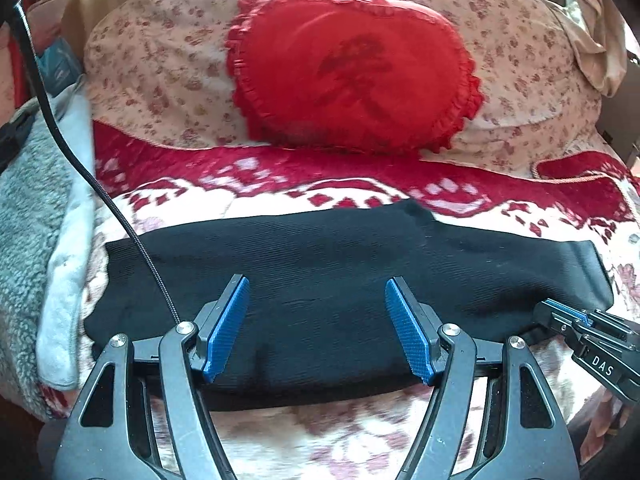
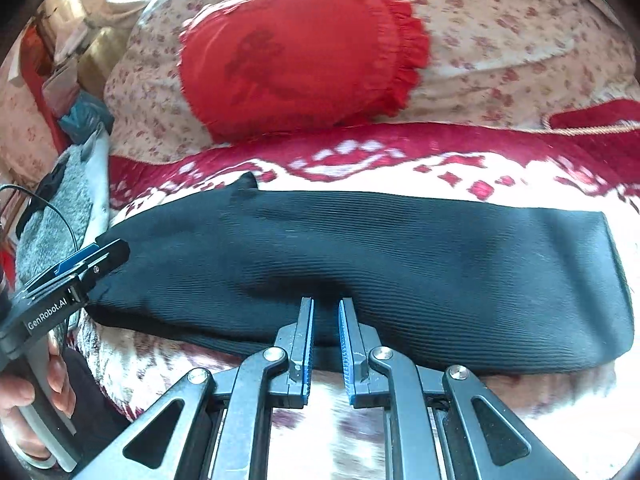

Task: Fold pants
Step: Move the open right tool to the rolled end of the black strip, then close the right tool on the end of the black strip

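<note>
So the black pants point(image 1: 340, 280) are folded into a long strip lying flat across the bed point(image 1: 320, 436), right in front of a red frilly pillow point(image 1: 352, 68). Left gripper point(image 1: 318, 328) hangs over the strip, fingers spread wide, nothing between them. Right gripper point(image 2: 326, 340) has its fingers nearly pressed together at the pants' near edge, not pinching any fabric.
</note>
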Demonstrator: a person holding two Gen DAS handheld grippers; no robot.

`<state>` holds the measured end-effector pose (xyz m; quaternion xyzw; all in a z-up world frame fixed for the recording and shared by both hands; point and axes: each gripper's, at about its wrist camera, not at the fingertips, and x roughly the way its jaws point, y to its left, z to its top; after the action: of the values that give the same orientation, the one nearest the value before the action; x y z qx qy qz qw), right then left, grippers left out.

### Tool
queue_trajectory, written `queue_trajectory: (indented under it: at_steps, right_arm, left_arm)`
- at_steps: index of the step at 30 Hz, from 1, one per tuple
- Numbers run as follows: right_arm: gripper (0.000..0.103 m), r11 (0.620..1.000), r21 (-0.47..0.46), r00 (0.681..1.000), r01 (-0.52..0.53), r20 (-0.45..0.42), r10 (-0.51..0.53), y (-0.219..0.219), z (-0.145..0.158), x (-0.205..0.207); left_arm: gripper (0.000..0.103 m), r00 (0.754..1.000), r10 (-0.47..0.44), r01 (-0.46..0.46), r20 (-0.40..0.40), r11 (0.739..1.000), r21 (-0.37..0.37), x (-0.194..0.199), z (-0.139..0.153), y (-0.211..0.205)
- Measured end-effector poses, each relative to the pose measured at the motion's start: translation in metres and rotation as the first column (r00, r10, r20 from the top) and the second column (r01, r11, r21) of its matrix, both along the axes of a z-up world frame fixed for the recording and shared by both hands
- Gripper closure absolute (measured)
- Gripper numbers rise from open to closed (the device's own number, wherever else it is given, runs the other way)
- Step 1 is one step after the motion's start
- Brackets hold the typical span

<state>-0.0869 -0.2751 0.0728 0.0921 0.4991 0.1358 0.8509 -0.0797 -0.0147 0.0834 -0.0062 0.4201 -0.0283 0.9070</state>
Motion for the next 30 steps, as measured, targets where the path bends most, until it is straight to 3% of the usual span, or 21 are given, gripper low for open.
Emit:
queue_trajectory:
  at_steps: [13,15,18,21,25,28,30]
  right_arm:
    - [0.092,0.985,0.022,0.985,0.17,-0.016,-0.17,-0.104,0.001,-0.017]
    - [0.092,0.981,0.038,0.982,0.189,-0.024,-0.189,-0.118,0.001,-0.019]
    - [0.092,0.971,-0.015,0.971,0.238,-0.016,-0.238,-0.133,0.003,-0.025]
    - [0.092,0.967,0.028,0.967,0.254,-0.001,-0.254,-0.143,0.01,-0.027]
    - [0.091,0.963,0.011,0.961,0.269,0.056,-0.269,-0.146,0.03,-0.024]
    - [0.082,0.955,0.004,0.951,0.296,0.087,-0.295,-0.153,0.043,-0.022]
    - [0.077,0.948,-0.05,0.946,0.315,0.094,-0.31,-0.156,0.042,-0.014]
  left_arm:
    - [0.032,0.973,-0.229,0.228,-0.021,0.973,-0.047,0.013,-0.004,-0.094]
    - [0.032,0.967,-0.252,0.251,-0.027,0.967,-0.053,0.016,-0.005,-0.104]
    - [0.032,0.961,-0.275,0.273,-0.039,0.961,-0.05,0.018,-0.008,-0.115]
    - [0.032,0.955,-0.293,0.292,-0.038,0.956,-0.039,0.019,-0.009,-0.122]
    - [0.032,0.95,-0.308,0.306,-0.047,0.951,-0.036,0.018,-0.011,-0.128]
    - [0.032,0.948,-0.314,0.313,-0.048,0.949,-0.036,0.02,-0.013,-0.133]
    - [0.032,0.947,-0.317,0.315,-0.051,0.948,-0.036,0.021,-0.015,-0.136]
